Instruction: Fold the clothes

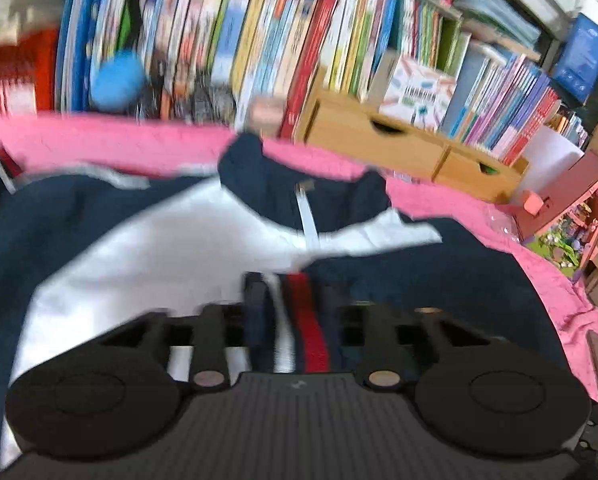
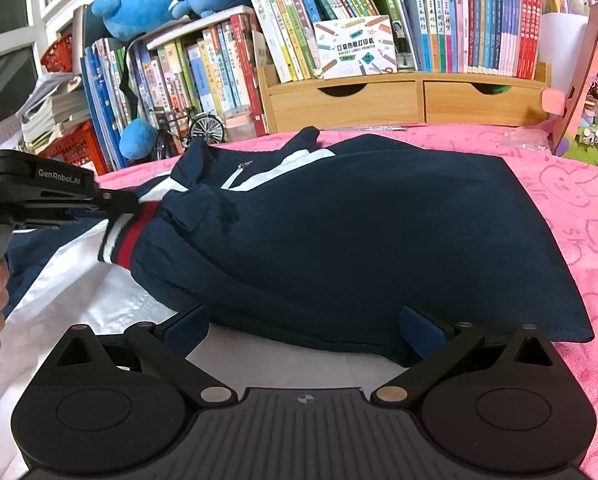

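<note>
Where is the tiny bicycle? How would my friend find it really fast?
Start at the pink blanket with the navy jacket on it, then look along its back edge to the wall of books. The tiny bicycle stands there, left of the wooden drawer box, beside a blue plush toy. It alone has thin spoked wheels.

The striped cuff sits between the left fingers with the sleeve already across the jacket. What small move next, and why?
Probably open the left gripper fully and draw it back. The red, white and navy striped cuff already lies on the navy and white zip-up jacket, its sleeve folded across the body. The right gripper, open at the near hem, can then start the next fold.
</note>
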`<state>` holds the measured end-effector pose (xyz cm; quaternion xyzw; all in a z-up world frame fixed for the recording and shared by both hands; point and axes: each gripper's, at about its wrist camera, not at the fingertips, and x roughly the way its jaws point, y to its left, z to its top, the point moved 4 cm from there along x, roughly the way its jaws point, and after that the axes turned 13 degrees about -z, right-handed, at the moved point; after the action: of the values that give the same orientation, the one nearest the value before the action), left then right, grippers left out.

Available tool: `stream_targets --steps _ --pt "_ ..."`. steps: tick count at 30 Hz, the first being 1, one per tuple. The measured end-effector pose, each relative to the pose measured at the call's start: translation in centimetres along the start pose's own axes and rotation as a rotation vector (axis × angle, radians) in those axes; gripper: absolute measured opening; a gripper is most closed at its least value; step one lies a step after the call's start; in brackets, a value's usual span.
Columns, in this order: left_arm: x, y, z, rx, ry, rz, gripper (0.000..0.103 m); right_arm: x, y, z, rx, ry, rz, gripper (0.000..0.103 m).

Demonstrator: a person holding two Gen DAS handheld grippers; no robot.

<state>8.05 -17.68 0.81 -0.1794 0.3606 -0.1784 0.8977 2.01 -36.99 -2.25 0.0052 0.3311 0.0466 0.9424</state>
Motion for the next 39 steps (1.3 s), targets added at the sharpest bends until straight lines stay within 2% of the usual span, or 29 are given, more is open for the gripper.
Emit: stream_targets --steps 1,2,3,4,6,10,15,19,23,25,29,31,32,34,35,36,37,38,39 --pt "0.7 0.2 -0.2 -0.021 0.033 -0.015 0.089 0.0 0.1 0.0 -0.004 0.001 -0.002 0.103" --pt "1.1 -0.1 -0.3 0.002 0.017 -0.031 0.095 0.0 0.1 0.0 -0.007 0.001 -0.005 0.103" --pt "1.4 -0.5 -0.6 0.033 0.017 -0.015 0.094 0.0 0.2 0.0 -0.011 0.002 -0.007 0.103" --pt "1.6 -1.0 -0.8 0.064 0.024 0.01 0.084 0.0 0.2 0.0 -0.014 0.003 -0.009 0.103" --pt "1.8 -1.8 -1.1 0.135 0.009 0.074 0.049 0.0 0.2 0.0 -0.016 0.003 -0.012 0.103" --pt "-0.1 -1.9 -0.7 0.17 -0.052 0.077 0.037 -0.1 0.2 -0.1 -0.013 -0.002 -0.009 0.103" --pt "-3.0 -0.8 1.4 0.226 -0.145 0.143 0.037 -0.5 0.2 -0.1 -0.014 -0.022 -0.002 0.103" --pt "-4.3 3.0 2.8 0.226 -0.186 0.234 0.038 -0.7 0.3 0.0 -0.019 -0.031 -0.003 0.103" --pt "-4.6 7.2 2.8 0.211 -0.15 0.329 0.042 -0.2 0.7 -0.1 -0.037 -0.002 -0.012 0.103" --pt "-4.3 9.4 2.4 0.194 -0.122 0.371 0.048 -0.1 0.9 -0.1 -0.045 0.006 -0.019 0.103" --pt "-4.0 12.1 1.2 0.139 -0.103 0.342 0.058 0.1 0.9 -0.3 -0.049 0.006 -0.04 0.103" --pt "-4.0 11.8 0.5 0.196 -0.102 0.353 0.062 0.2 0.6 -0.3 -0.069 0.002 -0.059 0.101" --pt "-3.9 11.4 0.3 0.228 -0.098 0.364 0.064 0.2 0.3 -0.3 -0.103 -0.012 -0.106 0.101" --pt "-3.9 11.0 0.0 0.263 -0.092 0.374 0.072 0.8 -0.9 -0.3 -0.17 -0.03 -0.193 0.094" --pt "-3.9 10.9 0.0 0.262 -0.09 0.367 0.075 1.0 -1.7 -0.2 -0.178 -0.028 -0.191 0.091" --pt "-4.0 11.0 0.0 0.251 -0.088 0.346 0.078 1.1 -2.5 0.0 -0.181 -0.024 -0.183 0.081" --pt "-4.0 11.2 0.0 0.238 -0.086 0.329 0.082 1.0 -3.5 0.1 -0.178 -0.022 -0.19 0.066" --pt "-4.0 11.4 0.1 0.224 -0.085 0.313 0.083 0.9 -4.5 0.3 -0.174 -0.02 -0.199 0.056" --pt "-4.0 11.6 0.1 0.214 -0.083 0.298 0.085 0.6 -5.4 0.5 -0.165 -0.021 -0.211 0.038"
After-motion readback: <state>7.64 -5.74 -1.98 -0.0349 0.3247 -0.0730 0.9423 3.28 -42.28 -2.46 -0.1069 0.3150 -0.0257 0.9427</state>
